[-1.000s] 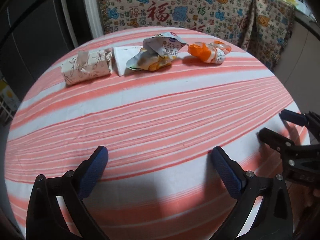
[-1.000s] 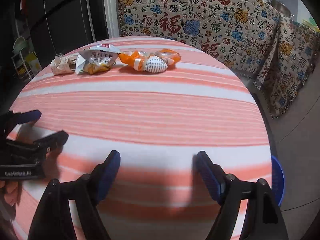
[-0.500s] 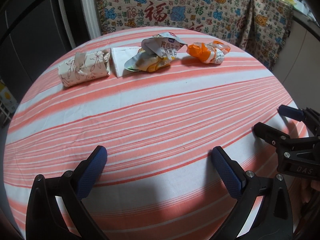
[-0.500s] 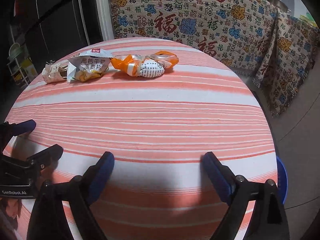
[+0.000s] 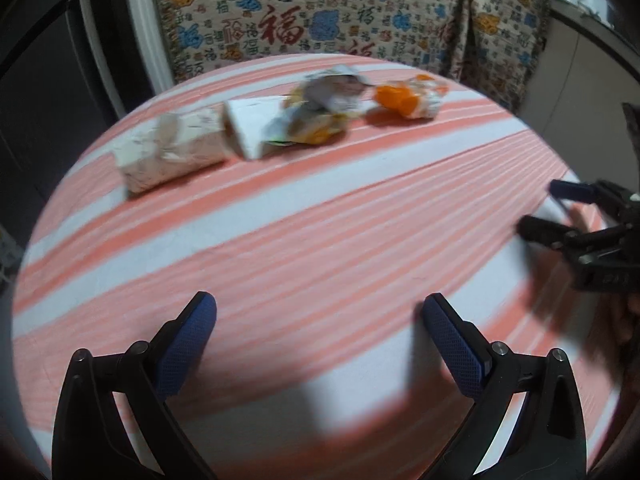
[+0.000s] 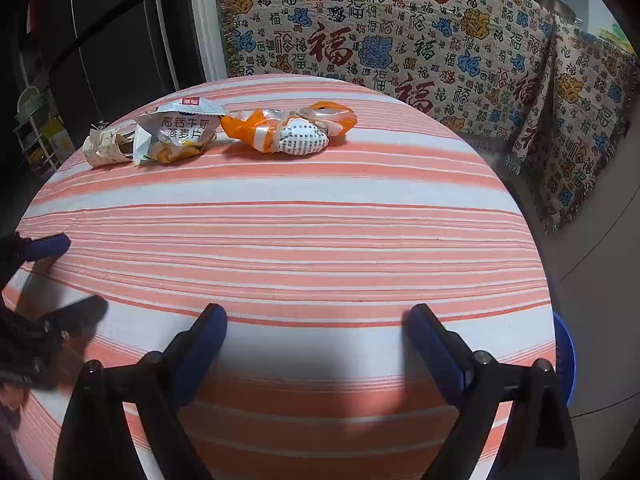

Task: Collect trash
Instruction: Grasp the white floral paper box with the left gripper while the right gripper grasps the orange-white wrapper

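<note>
Trash lies in a row at the far side of a round table (image 6: 320, 240) with an orange-and-white striped cloth. From left to right it is a crumpled floral paper wrapper (image 5: 172, 152), a white paper packet (image 5: 252, 128), a silver-and-yellow snack bag (image 5: 320, 116) and an orange-and-white plastic bag (image 5: 408, 100). The right wrist view shows the wrapper (image 6: 106, 148), snack bag (image 6: 176, 136) and orange bag (image 6: 292, 130) sharply. My left gripper (image 5: 320, 308) and right gripper (image 6: 317, 316) both hover open and empty over the near edge, far from the trash. Each shows in the other's view: right gripper (image 5: 544, 208), left gripper (image 6: 78, 274).
A patterned blanket (image 6: 400, 40) covers furniture behind the table. Dark cabinet doors (image 6: 100, 40) and a small shelf (image 6: 36, 120) stand at the left. A blue bin (image 6: 564, 360) peeks out below the table's right edge.
The right gripper's jaws have spread wider. The left gripper has shifted and rolled a little, and its view is now blurred. The trash has stayed in place.
</note>
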`<state>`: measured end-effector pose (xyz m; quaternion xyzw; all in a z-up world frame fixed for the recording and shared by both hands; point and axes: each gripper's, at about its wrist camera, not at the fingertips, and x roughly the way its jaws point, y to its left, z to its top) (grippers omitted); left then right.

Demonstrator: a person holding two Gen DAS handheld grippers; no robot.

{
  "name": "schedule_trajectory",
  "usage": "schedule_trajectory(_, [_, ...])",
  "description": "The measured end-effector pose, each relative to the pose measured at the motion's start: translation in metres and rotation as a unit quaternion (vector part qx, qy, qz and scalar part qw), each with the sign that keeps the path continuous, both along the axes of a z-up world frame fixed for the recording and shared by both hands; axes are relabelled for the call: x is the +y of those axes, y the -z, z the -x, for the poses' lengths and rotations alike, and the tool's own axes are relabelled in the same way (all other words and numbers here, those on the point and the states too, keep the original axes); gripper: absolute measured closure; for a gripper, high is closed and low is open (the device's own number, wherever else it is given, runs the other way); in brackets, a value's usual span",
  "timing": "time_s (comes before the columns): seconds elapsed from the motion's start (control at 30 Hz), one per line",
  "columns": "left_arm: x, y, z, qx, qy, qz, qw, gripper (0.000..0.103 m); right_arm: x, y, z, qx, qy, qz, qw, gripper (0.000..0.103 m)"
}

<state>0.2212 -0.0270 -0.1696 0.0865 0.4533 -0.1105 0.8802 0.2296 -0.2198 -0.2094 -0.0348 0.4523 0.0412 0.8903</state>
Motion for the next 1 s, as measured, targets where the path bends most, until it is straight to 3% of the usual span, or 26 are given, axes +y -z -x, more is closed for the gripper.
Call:
schedule_trajectory(0.17, [0.05, -0.009, -0.045, -0.018, 0.01, -0.03, 0.9993, 0.001, 0.0, 0.0, 0.0, 0.0, 0.0, 0.0, 1.0, 0.008])
schedule_trajectory(0.23, [0.062, -0.017, -0.065, -0.035, 0.041, -0.039, 0.9978, 0.001, 0.0, 0.0, 0.0, 0.0, 0.0, 0.0, 1.0, 0.008])
schedule_trajectory(0.37, [0.056, -0.026, -0.093, -0.042, 0.1, -0.068, 0.9917, 0.001, 0.0, 0.0, 0.0, 0.0, 0.0, 0.0, 1.0, 0.008])
schedule_trajectory(0.5, [0.039, -0.021, -0.112, -0.04, 0.142, -0.063, 0.9871, 0.002, 0.0, 0.0, 0.0, 0.0, 0.0, 0.0, 1.0, 0.008])
schedule_trajectory(0.53, [0.036, -0.019, -0.113, -0.038, 0.15, -0.065, 0.9858, 0.004, -0.001, 0.0, 0.0, 0.001, 0.0, 0.0, 1.0, 0.008])
schedule_trajectory(0.57, [0.034, -0.016, -0.113, -0.038, 0.156, -0.069, 0.9845, 0.015, -0.001, -0.001, 0.0, 0.001, 0.0, 0.0, 1.0, 0.008])
schedule_trajectory(0.63, [0.032, -0.015, -0.109, -0.047, 0.152, -0.079, 0.9841, 0.025, -0.001, 0.0, 0.0, 0.001, 0.0, 0.0, 1.0, 0.008])
schedule_trajectory(0.7, [0.035, -0.019, -0.103, -0.041, 0.147, -0.059, 0.9866, 0.031, -0.001, -0.001, 0.0, 0.001, 0.0, -0.001, 1.0, 0.008])
schedule_trajectory(0.83, [0.037, -0.028, -0.08, -0.005, 0.128, 0.004, 0.9917, 0.031, -0.001, 0.0, 0.0, 0.001, 0.0, -0.001, 1.0, 0.008])
schedule_trajectory(0.93, [0.03, -0.032, -0.062, 0.015, 0.141, 0.039, 0.9891, 0.02, -0.002, 0.0, 0.0, 0.001, 0.0, -0.001, 1.0, 0.008])
schedule_trajectory(1.0, [0.024, -0.036, -0.056, 0.014, 0.151, 0.044, 0.9874, 0.018, -0.002, 0.0, 0.001, 0.001, 0.0, -0.001, 1.0, 0.008])
